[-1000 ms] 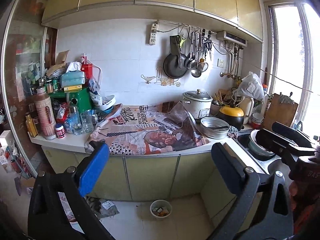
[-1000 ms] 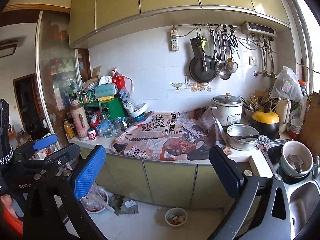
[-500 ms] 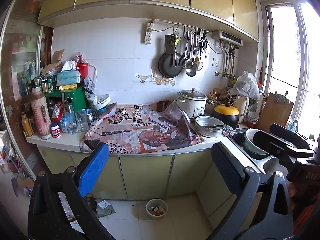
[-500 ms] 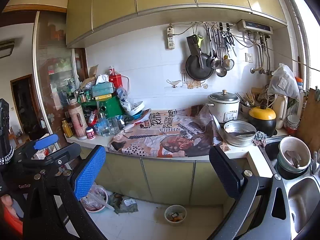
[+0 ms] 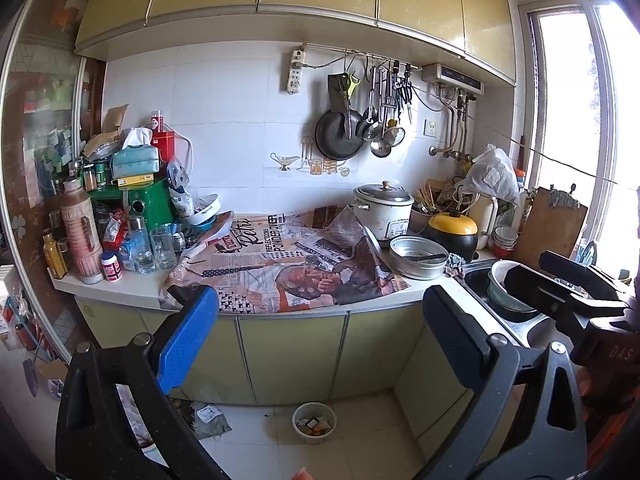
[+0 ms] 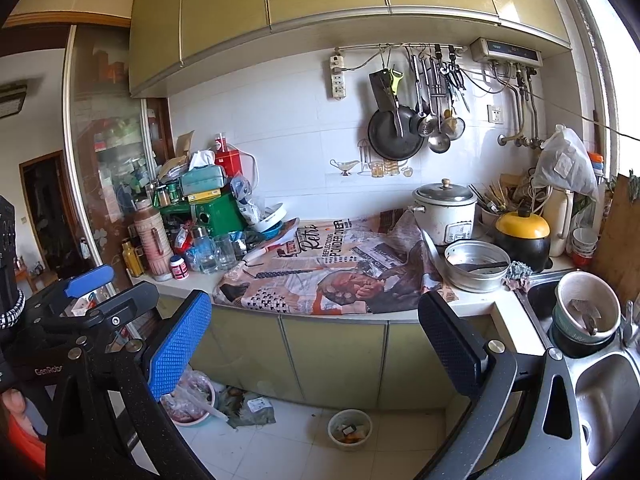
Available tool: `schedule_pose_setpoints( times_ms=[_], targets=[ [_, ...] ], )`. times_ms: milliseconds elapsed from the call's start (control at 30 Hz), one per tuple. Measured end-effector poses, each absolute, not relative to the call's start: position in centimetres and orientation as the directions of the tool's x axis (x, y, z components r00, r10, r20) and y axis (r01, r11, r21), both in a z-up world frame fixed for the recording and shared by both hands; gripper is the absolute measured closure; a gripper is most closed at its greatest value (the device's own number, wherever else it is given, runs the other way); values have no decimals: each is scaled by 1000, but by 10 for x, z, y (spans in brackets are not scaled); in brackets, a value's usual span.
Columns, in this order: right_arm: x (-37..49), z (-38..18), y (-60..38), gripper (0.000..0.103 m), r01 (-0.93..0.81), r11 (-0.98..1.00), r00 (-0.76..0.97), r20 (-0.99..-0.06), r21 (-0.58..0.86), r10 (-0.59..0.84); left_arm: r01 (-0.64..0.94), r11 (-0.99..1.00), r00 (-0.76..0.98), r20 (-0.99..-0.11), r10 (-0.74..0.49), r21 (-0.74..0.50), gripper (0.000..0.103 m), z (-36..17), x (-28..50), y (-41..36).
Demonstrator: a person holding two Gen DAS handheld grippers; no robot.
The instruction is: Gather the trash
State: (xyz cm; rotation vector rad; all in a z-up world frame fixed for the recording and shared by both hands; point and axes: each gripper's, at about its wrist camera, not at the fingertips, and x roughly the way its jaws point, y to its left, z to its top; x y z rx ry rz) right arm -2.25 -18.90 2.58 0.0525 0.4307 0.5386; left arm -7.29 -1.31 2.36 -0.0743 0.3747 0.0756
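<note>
Right wrist view puts the likeliest trash low in the frame: a crumpled grey-green wrapper with a white label [image 6: 252, 410] lies on the tiled floor at the foot of the pale green cabinet doors [image 6: 332, 360], just beside a pink plastic basin stuffed with clear bags [image 6: 191, 400] at lower left and near a small round white bowl of scraps [image 6: 349, 429] at lower centre. In the left wrist view the same wrapper [image 5: 210, 420] and bowl [image 5: 314, 422] sit along the bottom edge. Above them the desk [image 6: 472, 306] carries a printed newspaper-pattern cloth [image 6: 332, 268], presumably spread to protect the top, with a white rice cooker [image 6: 446, 210] and a shallow round steel pan [image 6: 476, 265] toward the right. Both tools are held high and well apart from any litter, which suggests the person is surveying before stooping. The right tool [image 6: 316, 342] stands wide open and empty, blue pad left, black pad right; the left tool [image 5: 320, 338] is likewise spread with nothing between its pads, and it appears again at the left edge of the right wrist view.
</note>
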Motion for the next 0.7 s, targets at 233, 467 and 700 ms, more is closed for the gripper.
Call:
schedule_pose_setpoints(
  times_ms=[233,467,700],
  targets=[
    [-22,26,-189,0,-486,860,771,-385,158,507,-81,995,929,-367,53,-62,1,24,-72,-14],
    [-16,24,-193,0,-477,866,773,-396,152,495,-83,994,927,-373,49,-74,1,22,-68,-14],
    [-4,17,-195,0,-469,869,762,-423,161,490,-90,993,920,-387,53,-78,1,18,-58,-14]
  ],
)
